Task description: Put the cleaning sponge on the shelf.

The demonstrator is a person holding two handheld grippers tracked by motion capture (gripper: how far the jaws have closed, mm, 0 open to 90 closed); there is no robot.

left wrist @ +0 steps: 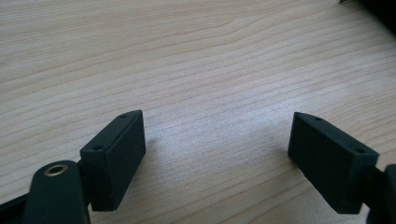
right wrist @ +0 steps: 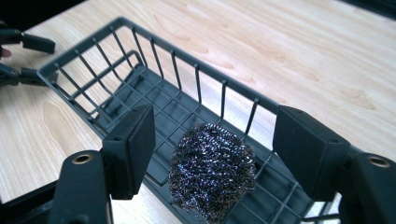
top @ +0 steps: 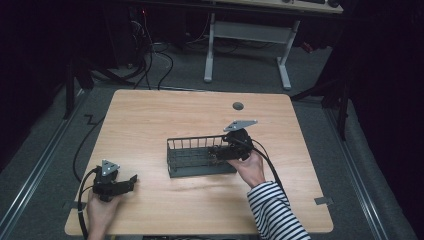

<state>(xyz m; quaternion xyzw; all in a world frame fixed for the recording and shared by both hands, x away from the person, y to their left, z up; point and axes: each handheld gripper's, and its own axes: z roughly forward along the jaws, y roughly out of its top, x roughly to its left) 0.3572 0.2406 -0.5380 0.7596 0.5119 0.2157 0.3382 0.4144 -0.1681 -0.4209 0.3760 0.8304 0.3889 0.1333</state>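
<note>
A dark wire basket [top: 195, 141] [right wrist: 154, 44] stands on the wooden table, right of centre. A ball of dark steel wool [right wrist: 212, 170] lies on the basket floor at its right end. My right gripper [top: 220, 151] [right wrist: 215, 115] reaches into that end with its jaws apart on either side of the ball and a gap on each side. My left gripper [top: 131, 181] [left wrist: 217, 119] rests near the table's front left corner, jaws wide over bare wood with nothing between them. It also appears far off in the right gripper view as the other gripper [right wrist: 23, 56].
A round cable hole [top: 238, 105] sits near the table's far edge. A white-legged desk [top: 247, 35] and floor cables [top: 150, 60] lie beyond the table. Bare wood [top: 150, 125] stretches left of the basket.
</note>
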